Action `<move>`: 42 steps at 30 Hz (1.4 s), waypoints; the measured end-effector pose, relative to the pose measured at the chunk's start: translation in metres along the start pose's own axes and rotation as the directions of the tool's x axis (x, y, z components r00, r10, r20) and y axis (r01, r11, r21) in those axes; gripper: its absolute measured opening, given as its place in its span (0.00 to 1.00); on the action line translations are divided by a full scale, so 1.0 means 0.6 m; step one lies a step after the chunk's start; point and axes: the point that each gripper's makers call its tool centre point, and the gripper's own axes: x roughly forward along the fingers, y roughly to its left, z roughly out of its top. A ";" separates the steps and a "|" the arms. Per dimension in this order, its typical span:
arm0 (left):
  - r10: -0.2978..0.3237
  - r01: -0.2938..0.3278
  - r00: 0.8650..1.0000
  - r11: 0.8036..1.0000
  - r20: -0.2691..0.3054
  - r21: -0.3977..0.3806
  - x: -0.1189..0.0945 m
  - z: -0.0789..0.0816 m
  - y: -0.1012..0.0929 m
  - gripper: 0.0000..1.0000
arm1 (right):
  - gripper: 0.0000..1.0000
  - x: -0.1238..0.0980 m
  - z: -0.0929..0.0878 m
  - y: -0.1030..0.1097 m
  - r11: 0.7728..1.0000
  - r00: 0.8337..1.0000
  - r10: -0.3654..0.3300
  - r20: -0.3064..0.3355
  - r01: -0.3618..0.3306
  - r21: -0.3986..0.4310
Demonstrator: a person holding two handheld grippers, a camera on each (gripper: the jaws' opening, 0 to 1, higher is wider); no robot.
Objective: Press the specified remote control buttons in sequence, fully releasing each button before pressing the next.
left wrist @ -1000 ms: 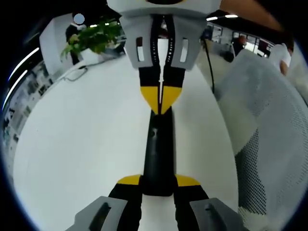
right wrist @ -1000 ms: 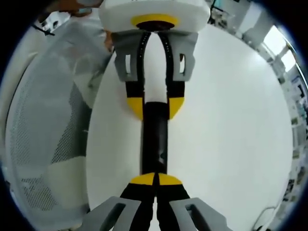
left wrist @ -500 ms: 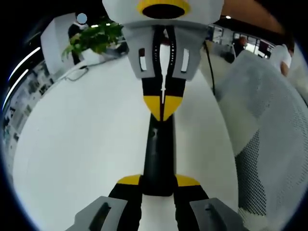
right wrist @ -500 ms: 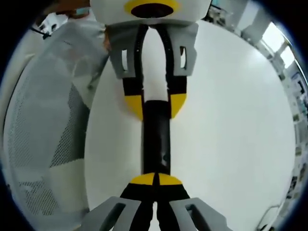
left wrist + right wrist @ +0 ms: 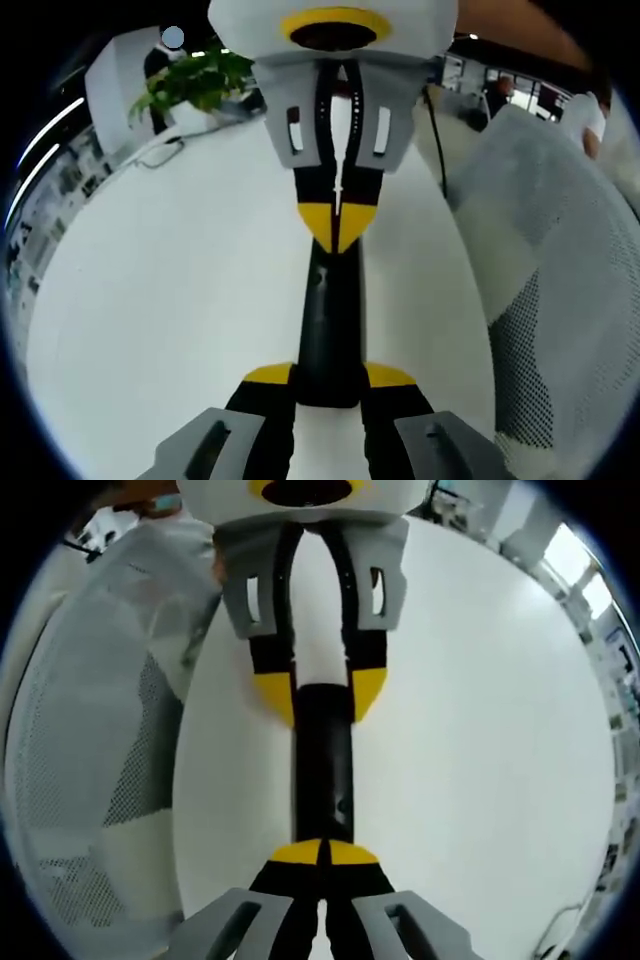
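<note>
Meanwhile, left tool (image 5: pixel 329 374) is gripping the black remote control (image 5: pixel 329 320); right tool (image 5: pixel 324 852), jaws closed, is touching it on the white tabletop (image 5: pixel 170 290).

The remote control (image 5: pixel 328 330) lies flat on the table (image 5: pixel 160 300), between the two grippers. In the left gripper view, the left gripper (image 5: pixel 329 382) sits at the near end of the remote, one jaw on each side of it. The right gripper (image 5: pixel 338 222) faces it from the far end, jaw tips together and over the remote. A mesh chair (image 5: pixel 560 290) stands to the right of the table. A plant (image 5: pixel 195 80) sits at the far left edge. In the right gripper view, the chair (image 5: pixel 90 740) is on the left.
</note>
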 end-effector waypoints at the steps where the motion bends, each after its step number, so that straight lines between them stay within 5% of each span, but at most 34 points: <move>1: 0.001 -0.001 1.000 1.000 -0.001 0.000 0.000 0.000 0.000 0.24 | 0.00 0.000 0.000 0.000 1.000 1.000 0.000 -0.003 0.000 -0.001; 42: -0.001 0.001 1.000 1.000 -0.003 0.003 0.002 0.000 0.000 0.24 | 0.00 0.000 -0.002 0.002 1.000 1.000 -0.014 -0.003 0.014 -0.003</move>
